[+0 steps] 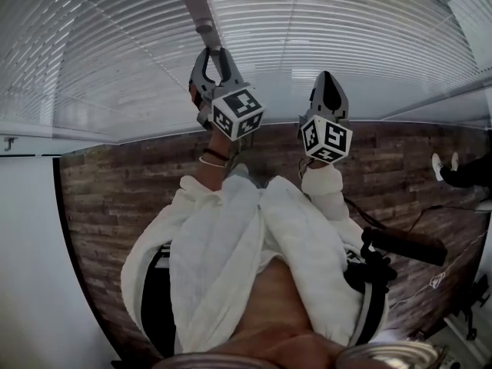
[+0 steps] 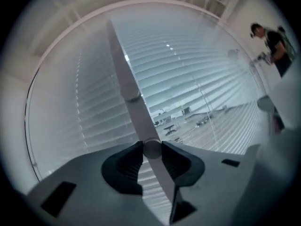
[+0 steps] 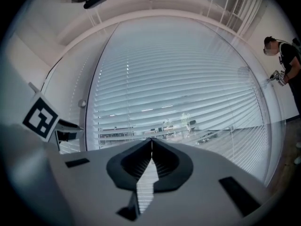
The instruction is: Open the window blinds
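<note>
**Left jaws clamped on the wand, right jaws idle**

My left gripper (image 2: 151, 150) has its jaws closed on the tilt wand (image 2: 123, 65), with the pads pressing either side of a round collar on it. The wand's long axis runs through the jaws, up and far-left toward the head of the window blinds (image 3: 178, 79), and a short way down below the grip. I judge the coming move to be a roll about that axis, and only my left hand is on it. My right gripper (image 3: 151, 142) sits just right of the left, jaws together on nothing, pointing at the slats. Outdoors shows through the lower slats. A person (image 2: 275, 41) stands far right, well apart; nothing blocks the wand.
</note>
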Action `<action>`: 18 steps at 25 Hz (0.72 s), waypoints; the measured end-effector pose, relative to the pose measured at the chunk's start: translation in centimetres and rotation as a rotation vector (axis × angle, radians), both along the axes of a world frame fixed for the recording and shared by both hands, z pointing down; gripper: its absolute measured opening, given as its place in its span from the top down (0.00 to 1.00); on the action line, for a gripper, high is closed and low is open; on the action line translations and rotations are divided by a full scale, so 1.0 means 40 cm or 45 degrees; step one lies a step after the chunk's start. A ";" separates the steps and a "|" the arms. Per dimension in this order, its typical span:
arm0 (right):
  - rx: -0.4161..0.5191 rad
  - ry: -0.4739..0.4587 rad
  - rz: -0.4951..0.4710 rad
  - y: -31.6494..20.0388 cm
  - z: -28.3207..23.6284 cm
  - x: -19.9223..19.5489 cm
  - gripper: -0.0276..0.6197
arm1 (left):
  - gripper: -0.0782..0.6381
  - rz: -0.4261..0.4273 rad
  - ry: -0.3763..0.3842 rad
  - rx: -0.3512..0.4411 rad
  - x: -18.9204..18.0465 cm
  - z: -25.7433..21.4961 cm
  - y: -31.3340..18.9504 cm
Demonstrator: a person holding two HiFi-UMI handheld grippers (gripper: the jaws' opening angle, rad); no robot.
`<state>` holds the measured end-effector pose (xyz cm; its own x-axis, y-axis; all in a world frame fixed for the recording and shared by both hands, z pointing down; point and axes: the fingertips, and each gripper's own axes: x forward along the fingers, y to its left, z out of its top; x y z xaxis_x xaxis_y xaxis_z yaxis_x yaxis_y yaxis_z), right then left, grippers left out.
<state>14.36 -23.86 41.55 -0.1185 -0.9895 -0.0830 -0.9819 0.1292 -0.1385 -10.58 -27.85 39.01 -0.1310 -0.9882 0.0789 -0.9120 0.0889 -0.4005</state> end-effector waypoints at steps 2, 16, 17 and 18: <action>-0.001 -0.002 0.002 0.000 0.001 0.002 0.94 | 0.72 0.036 0.347 -0.008 -0.007 -0.002 0.009; -0.001 -0.004 0.010 -0.001 0.000 0.009 0.94 | 0.72 0.046 0.496 -0.063 -0.010 -0.004 0.004; -0.001 -0.002 0.011 -0.001 0.000 0.009 0.94 | 0.72 0.041 0.436 -0.056 -0.009 -0.003 0.004; -0.002 -0.002 0.013 -0.001 0.000 0.010 0.94 | 0.72 0.040 0.398 -0.052 -0.007 -0.004 0.003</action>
